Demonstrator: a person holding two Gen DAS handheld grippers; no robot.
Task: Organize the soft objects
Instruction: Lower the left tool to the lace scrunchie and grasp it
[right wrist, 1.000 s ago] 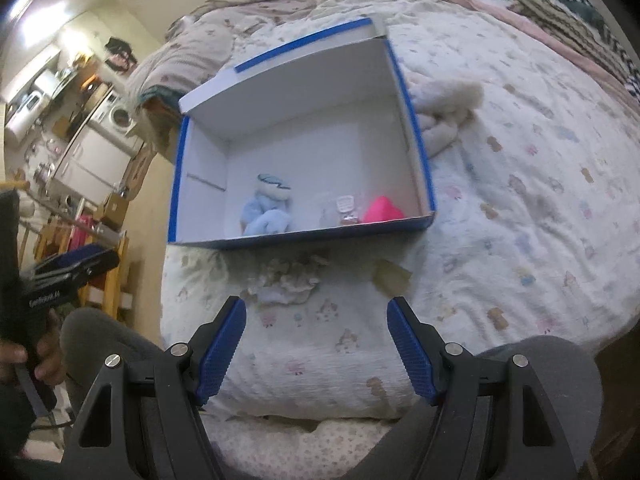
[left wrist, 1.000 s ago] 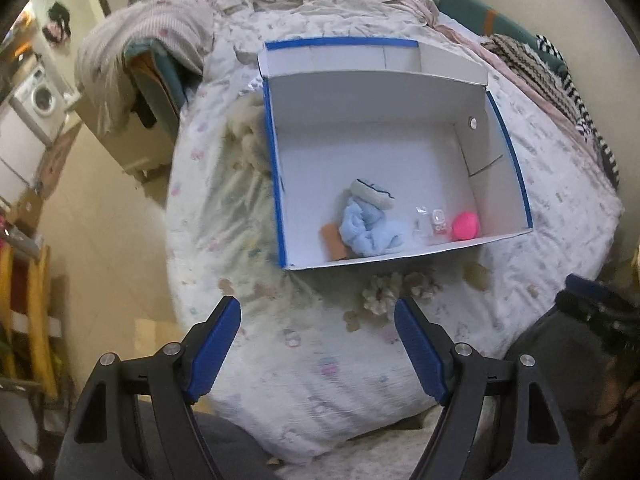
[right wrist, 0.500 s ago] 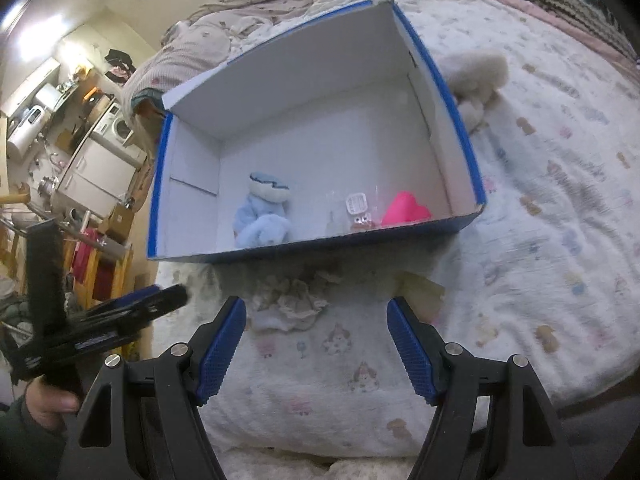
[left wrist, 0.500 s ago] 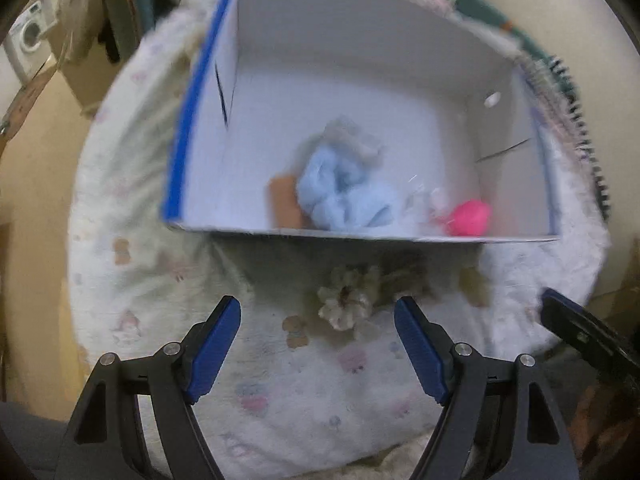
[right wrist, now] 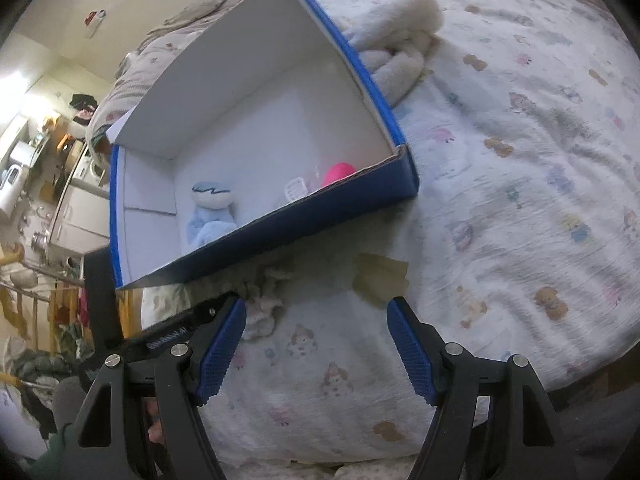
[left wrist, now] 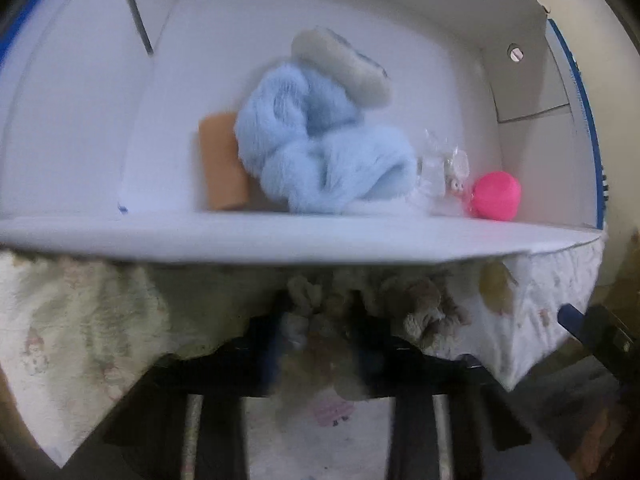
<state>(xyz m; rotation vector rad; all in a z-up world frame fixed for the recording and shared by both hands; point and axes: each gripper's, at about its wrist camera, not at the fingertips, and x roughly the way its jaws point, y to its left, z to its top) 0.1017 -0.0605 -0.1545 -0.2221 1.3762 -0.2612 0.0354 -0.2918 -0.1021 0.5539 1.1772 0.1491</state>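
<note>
Now left claw closing around beige scrunchie.

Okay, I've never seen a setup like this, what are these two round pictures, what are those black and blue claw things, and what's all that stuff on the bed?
Each picture comes from a fisheye camera mounted on a hand-held clamp. A person holds one in each hand; there is no robot.

The right camera shows the right gripper with its blue-padded jaws wide apart and nothing between them, above a patterned blanket.

The left camera is blurred. The left gripper is closing around a beige fluffy bundle lying just in front of the box; whether it grips yet is unclear.

Inside the blue-and-white box lie a light blue plush, a pink ball, a tan block and a small clear packet. A yellowish piece lies on the blanket, and a cream plush beside the box.
</note>
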